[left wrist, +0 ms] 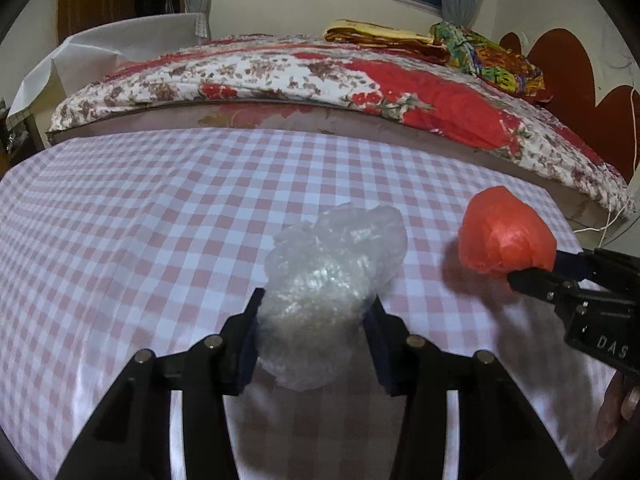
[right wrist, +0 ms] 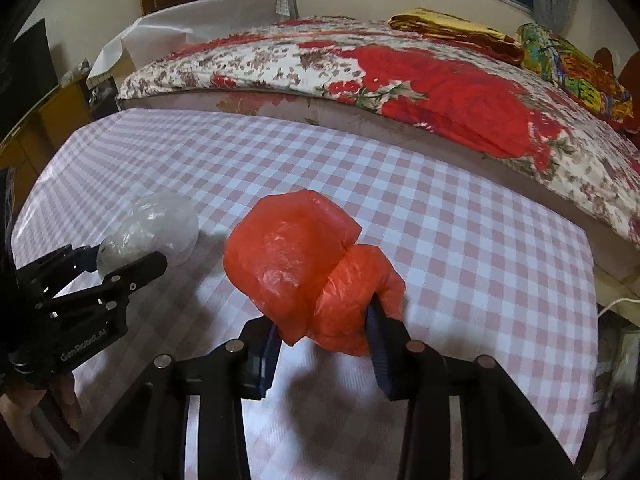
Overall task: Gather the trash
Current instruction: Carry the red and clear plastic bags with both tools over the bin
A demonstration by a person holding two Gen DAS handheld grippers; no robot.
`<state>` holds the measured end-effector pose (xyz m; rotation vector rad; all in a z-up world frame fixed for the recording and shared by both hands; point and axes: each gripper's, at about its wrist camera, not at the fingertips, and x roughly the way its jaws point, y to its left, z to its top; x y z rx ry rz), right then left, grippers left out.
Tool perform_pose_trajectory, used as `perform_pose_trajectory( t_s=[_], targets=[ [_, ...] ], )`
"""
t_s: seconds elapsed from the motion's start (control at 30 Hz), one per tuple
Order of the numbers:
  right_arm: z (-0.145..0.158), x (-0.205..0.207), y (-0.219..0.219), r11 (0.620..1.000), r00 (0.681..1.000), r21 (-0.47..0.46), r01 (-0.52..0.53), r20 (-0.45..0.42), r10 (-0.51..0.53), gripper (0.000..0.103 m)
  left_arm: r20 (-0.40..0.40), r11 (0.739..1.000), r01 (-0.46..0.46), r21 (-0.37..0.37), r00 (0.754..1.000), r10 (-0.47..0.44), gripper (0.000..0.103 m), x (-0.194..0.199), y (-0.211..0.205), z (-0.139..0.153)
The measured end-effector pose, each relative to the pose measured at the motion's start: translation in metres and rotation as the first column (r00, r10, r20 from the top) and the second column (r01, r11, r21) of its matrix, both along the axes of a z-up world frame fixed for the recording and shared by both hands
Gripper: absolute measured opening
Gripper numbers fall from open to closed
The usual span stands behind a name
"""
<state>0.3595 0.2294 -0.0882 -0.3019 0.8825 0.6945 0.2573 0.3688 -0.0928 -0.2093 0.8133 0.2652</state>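
Trash, two crumpled plastic bags, being lifted just above the desk (left wrist: 140, 208) covered in pink-and-white checked cloth. Clear plastic bag (left wrist: 332, 276) being pinched between the jaws of the left gripper (left wrist: 316, 320), pads pressing into both sides of the wad, near the middle of the desk. Red plastic bag (right wrist: 304, 268) being pinched at its lower end by the jaws of the right gripper (right wrist: 320, 332), bulging up and away from the pads, casting a shadow on the cloth to its left. Right gripper holding its bag to the right of the clear one, the two bags staying well apart. Lying beyond the far edge of the desk: bed (left wrist: 280, 76) with red floral quilt; folded yellow cloth (left wrist: 380, 36) and multicoloured fabric (left wrist: 492, 56) resting at its far right.
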Motion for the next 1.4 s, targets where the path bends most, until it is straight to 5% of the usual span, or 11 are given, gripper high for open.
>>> perform_pose_trajectory(
  t_s=[0.7, 1.4],
  targets=[
    [0.059, -0.074, -0.132, 0.996, 0.993, 0.027, 0.081, 0.088, -0.083, 0.041, 0.050, 0.998, 0.063, 0.016, 0.997, -0.064, 0.049, -0.071, -0.080, 0.040],
    [0.079, -0.128, -0.310, 0.954, 0.941, 0.000, 0.301, 0.163, -0.297, 0.041, 0.074, 0.955, 0.292, 0.045, 0.953, -0.295, 0.049, -0.085, -0.221, 0.057]
  ],
)
